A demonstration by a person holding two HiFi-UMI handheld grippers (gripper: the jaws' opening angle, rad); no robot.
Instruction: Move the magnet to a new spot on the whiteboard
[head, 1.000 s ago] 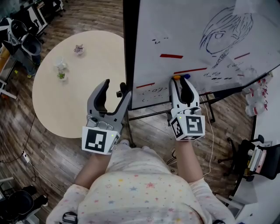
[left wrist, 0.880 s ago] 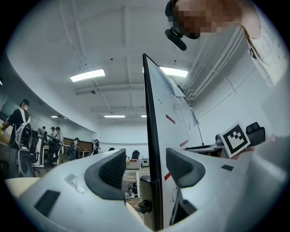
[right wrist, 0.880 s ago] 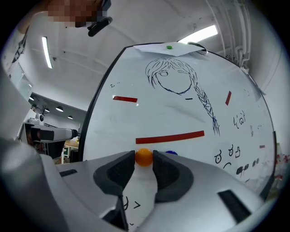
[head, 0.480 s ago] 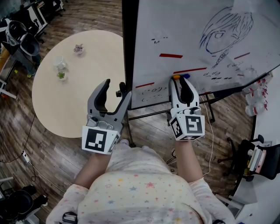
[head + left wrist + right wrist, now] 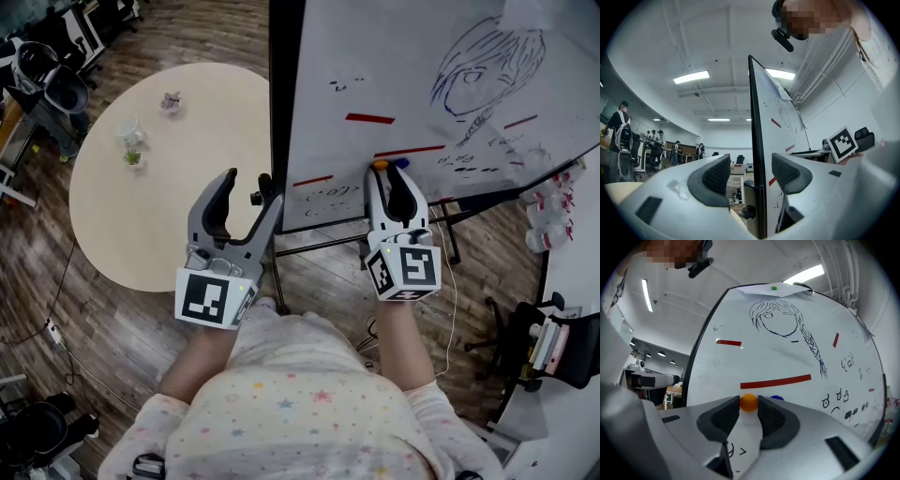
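A round orange magnet (image 5: 749, 402) sits on the whiteboard (image 5: 778, 357) just under a long red strip (image 5: 776, 381). My right gripper (image 5: 749, 405) is shut on the orange magnet, its tips pinching it from both sides; in the head view the orange magnet (image 5: 379, 166) shows at the tip of my right gripper (image 5: 389, 174). A blue magnet (image 5: 777, 398) sits just to its right. My left gripper (image 5: 247, 192) is open and holds nothing; its jaws straddle the black left edge of the whiteboard (image 5: 757, 154) without touching it.
The whiteboard (image 5: 422, 84) carries a drawn face (image 5: 478, 66), short red strips (image 5: 368, 118) and scribbles. A round beige table (image 5: 159, 178) with small glass items (image 5: 131, 141) stands to the left. The board's stand legs (image 5: 319, 246) cross the wooden floor below.
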